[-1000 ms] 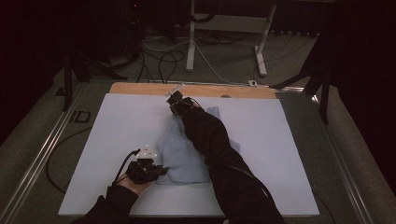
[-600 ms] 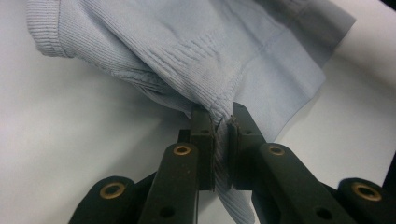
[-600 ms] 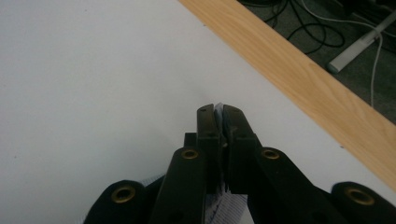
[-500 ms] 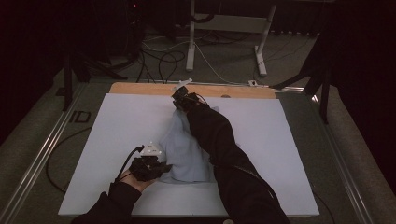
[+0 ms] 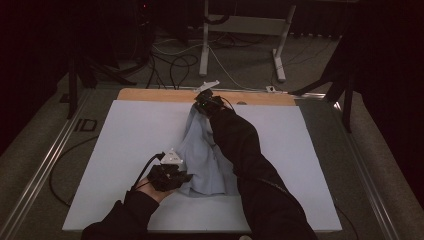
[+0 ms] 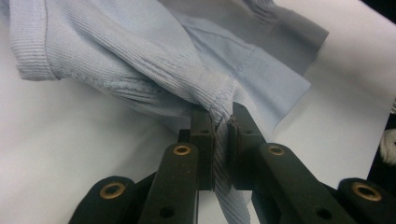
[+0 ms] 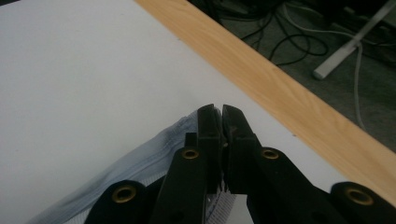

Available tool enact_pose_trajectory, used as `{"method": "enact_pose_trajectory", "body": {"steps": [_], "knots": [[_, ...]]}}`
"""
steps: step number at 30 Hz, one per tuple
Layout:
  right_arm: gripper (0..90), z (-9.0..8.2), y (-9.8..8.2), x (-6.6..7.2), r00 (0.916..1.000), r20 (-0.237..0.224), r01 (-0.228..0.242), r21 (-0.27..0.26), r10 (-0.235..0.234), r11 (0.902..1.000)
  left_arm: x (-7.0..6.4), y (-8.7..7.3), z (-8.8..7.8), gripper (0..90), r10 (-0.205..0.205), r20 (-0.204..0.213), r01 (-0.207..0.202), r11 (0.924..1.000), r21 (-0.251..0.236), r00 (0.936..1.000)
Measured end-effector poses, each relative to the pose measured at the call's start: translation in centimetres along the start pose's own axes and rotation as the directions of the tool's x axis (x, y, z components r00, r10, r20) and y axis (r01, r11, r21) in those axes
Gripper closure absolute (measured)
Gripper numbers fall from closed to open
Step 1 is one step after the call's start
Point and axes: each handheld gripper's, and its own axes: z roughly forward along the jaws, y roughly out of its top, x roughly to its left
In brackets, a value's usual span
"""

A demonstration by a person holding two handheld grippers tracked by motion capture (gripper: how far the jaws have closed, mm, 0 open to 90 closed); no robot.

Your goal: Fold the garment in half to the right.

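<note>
A pale blue ribbed garment (image 5: 202, 157) stretches across the white table cover (image 5: 125, 135), lifted between both hands. My left gripper (image 5: 176, 176) sits near the front, shut on a ribbed hem of the garment (image 6: 154, 74); its jaws (image 6: 222, 123) pinch a bunched fold. My right gripper (image 5: 204, 103) is at the far end near the wooden edge, shut on the garment's other end (image 7: 140, 161), with cloth caught between its jaws (image 7: 219, 116). A dark sleeve (image 5: 250, 165) lies over the garment's right side and hides part of it.
A wooden strip (image 5: 155, 95) runs along the table's far edge (image 7: 289, 102). Beyond it, cables (image 5: 170, 65) and white stand legs (image 5: 204, 45) lie on the floor. Metal rails (image 5: 45, 165) border the table's left side.
Both grippers have risen a little with the garment, which now hangs drawn up between them. The right one has shifted slightly toward the far edge.
</note>
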Motion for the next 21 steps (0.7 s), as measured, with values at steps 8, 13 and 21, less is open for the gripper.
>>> {"method": "enact_pose_trajectory", "body": {"steps": [8,13,21], "knots": [[87.7,-0.7,-0.3,-0.6,0.9999,0.014,-0.008,-0.006,0.008,0.9999,-1.0,1.6,0.0,83.5,0.04,0.017,-0.04,0.9991,-0.013,0.999],[87.7,-1.6,-0.6,-1.5,0.9996,0.017,-0.024,-0.022,0.024,0.9995,-1.5,2.5,0.2,83.5,0.058,0.028,-0.058,0.9982,-0.014,0.9979],[87.7,-3.2,-1.0,-2.5,0.9992,0.032,-0.023,-0.037,0.024,0.999,-2.8,4.3,1.3,83.5,0.104,0.046,-0.103,0.9946,-0.014,0.9935]]}}
